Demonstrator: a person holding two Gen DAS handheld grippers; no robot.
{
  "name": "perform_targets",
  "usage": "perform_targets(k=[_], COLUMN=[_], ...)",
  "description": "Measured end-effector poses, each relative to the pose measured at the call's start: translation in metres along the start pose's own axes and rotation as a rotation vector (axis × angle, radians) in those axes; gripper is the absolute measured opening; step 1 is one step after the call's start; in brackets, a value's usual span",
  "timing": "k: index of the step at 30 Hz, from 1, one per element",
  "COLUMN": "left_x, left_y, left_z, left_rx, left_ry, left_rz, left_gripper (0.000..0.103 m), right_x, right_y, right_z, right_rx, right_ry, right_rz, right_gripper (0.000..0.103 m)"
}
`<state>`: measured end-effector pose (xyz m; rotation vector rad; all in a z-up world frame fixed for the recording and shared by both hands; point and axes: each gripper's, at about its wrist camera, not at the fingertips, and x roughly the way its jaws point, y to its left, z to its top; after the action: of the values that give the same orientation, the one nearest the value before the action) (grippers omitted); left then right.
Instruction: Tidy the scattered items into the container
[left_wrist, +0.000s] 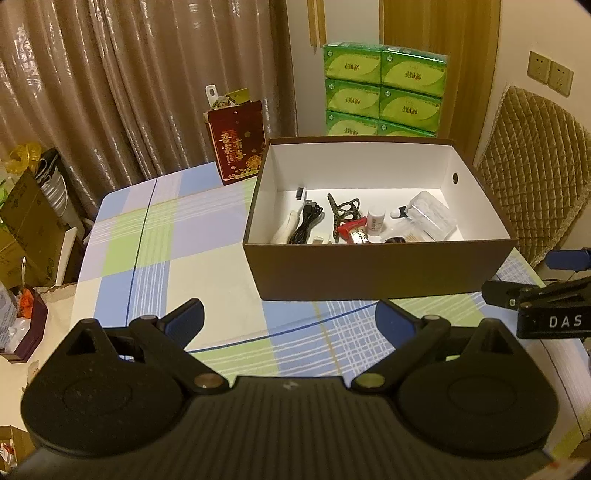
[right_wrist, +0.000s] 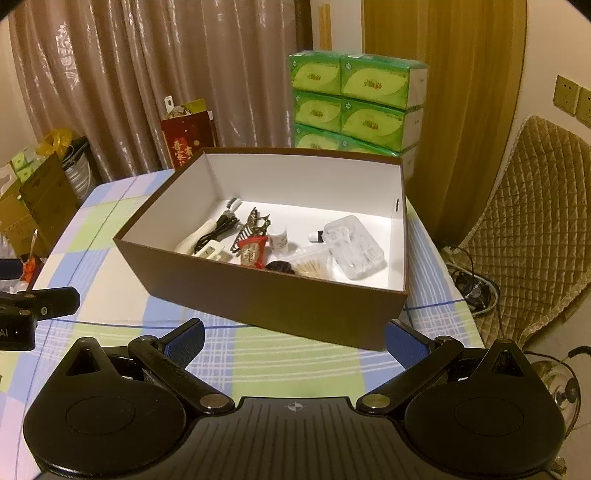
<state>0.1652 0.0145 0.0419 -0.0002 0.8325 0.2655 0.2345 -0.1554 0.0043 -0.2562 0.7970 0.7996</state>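
A brown box with a white inside (left_wrist: 376, 271) (right_wrist: 258, 295) stands on the checked tablecloth. In it lie several small items: a black cable (left_wrist: 306, 223) (right_wrist: 218, 230), a red packet (left_wrist: 351, 232) (right_wrist: 253, 251), a small white bottle (left_wrist: 375, 221) (right_wrist: 279, 240), a clear plastic case (left_wrist: 432, 218) (right_wrist: 352, 247), toothpicks (right_wrist: 310, 267) and a white brush (right_wrist: 194, 238). My left gripper (left_wrist: 290, 321) is open and empty, just in front of the box. My right gripper (right_wrist: 295, 341) is open and empty, at the box's near side. Each gripper shows at the edge of the other's view.
A red gift bag (left_wrist: 236, 142) stands behind the box on the table (left_wrist: 166, 240). Green tissue packs (left_wrist: 384, 88) are stacked at the back. A quilted chair (right_wrist: 532, 229) is to the right. Cartons and bags (left_wrist: 29, 221) crowd the floor at the left.
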Motion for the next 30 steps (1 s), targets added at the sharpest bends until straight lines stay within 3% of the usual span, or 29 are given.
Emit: perform_targets(k=[15, 30], left_x=[-0.026, -0.045], left_y=[0.009, 0.018], left_z=[-0.021, -0.041], left_rx=[0.004, 0.034], left_ry=[-0.029, -0.046], left_rz=[0.009, -0.062], left_gripper=[0.102, 0.102], right_x=[-0.023, -0.048], right_y=[0.024, 0.049], right_z=[-0.017, -0.035], right_rx=[0.015, 0.043], right_ry=[0.0, -0.034], right_rz=[-0.03, -0.081], right_gripper=[0.101, 0.101])
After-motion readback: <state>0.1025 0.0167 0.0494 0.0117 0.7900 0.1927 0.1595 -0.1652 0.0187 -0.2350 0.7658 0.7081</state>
